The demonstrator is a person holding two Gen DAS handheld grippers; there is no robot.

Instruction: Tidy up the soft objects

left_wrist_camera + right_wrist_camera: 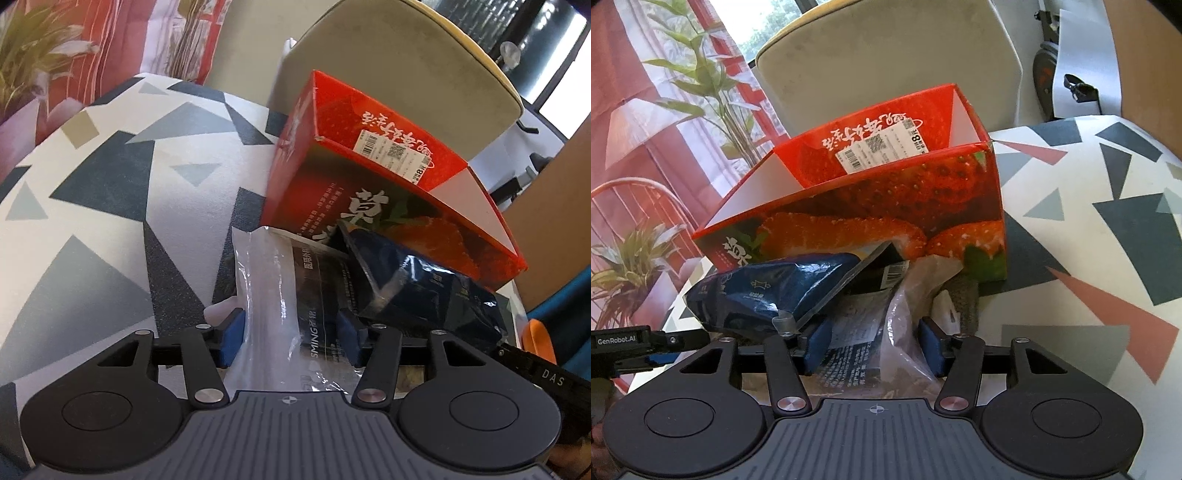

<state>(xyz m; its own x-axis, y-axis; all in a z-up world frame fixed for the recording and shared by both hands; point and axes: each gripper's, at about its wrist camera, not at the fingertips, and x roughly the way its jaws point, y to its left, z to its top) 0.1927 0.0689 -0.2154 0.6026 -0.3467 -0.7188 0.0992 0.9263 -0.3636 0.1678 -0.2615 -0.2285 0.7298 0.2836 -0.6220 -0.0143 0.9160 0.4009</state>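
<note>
A red strawberry-print cardboard box (369, 192) stands open on the patterned table, also in the right wrist view (886, 206). In front of it lies a pile of soft packets: a clear plastic packet with dark print (288, 288) and a dark blue foil pouch (424, 291), which also shows in the right wrist view (768, 291). My left gripper (290, 336) is open with its blue pads on either side of the clear packet. My right gripper (873, 347) is open around a clear packet (871, 332) at the pile's near edge.
The tablecloth (110, 206) has grey, dark and pink triangles. A beige chair back (388, 74) stands behind the box. Potted plants and a red-framed window (683, 110) are at the back. The other gripper's body shows at each frame's edge (635, 343).
</note>
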